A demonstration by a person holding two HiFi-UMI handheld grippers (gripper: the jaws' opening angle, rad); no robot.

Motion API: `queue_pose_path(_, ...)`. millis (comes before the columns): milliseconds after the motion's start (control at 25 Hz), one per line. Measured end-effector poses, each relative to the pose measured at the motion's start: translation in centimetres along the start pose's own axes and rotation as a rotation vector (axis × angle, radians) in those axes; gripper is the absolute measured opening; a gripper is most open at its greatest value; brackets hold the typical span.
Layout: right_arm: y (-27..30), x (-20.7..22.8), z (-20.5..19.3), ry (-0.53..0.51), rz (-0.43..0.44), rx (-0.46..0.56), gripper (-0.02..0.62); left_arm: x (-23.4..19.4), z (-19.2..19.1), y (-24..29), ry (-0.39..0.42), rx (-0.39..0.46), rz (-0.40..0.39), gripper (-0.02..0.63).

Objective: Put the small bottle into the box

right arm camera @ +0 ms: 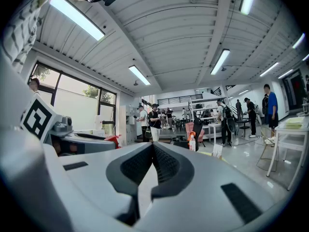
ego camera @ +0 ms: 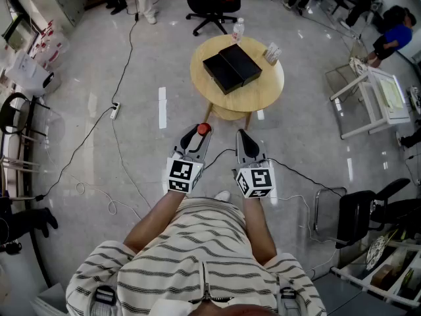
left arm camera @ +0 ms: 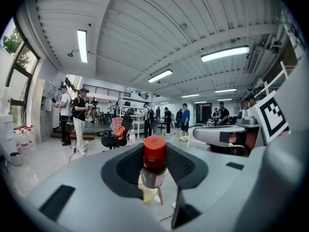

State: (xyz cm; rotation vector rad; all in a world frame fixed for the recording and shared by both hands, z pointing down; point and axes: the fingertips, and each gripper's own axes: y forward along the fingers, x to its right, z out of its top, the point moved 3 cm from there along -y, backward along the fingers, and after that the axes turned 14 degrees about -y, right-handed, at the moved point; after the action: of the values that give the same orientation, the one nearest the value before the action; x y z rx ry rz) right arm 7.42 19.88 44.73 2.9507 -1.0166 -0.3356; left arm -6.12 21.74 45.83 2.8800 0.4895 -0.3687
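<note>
A small bottle with a red cap (left arm camera: 154,154) stands upright between the pads of my left gripper (left arm camera: 154,170), which is shut on it. In the head view the red cap (ego camera: 204,128) shows at the tip of the left gripper (ego camera: 197,137), held over the floor just short of the table. My right gripper (ego camera: 244,139) hangs beside it, shut with nothing in it (right arm camera: 152,164). The black box (ego camera: 231,68) lies open in two halves on the round wooden table (ego camera: 263,91) ahead.
A clear water bottle (ego camera: 238,29) and a small card stand (ego camera: 272,53) sit at the table's far edge. A black office chair (ego camera: 214,5) stands behind it. Cables (ego camera: 118,143) run over the floor at left. A white table (ego camera: 378,101) is at right, and people stand in the background.
</note>
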Motion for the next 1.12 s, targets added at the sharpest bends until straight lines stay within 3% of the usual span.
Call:
queue_pose_path(480, -0.3, 1.2, -0.3, 0.006, -0.011, 0.02, 0.009, 1.3, -0.3, 1.1, -0.012, 0.001, -0.012, 0.147)
queue_pose_path(1120, -1.3, 5.0, -2.4, 0.021, 0.081, 0.044, 0.009, 5.2, -2.1, 4.3, -0.028, -0.007, 0.04, 0.147)
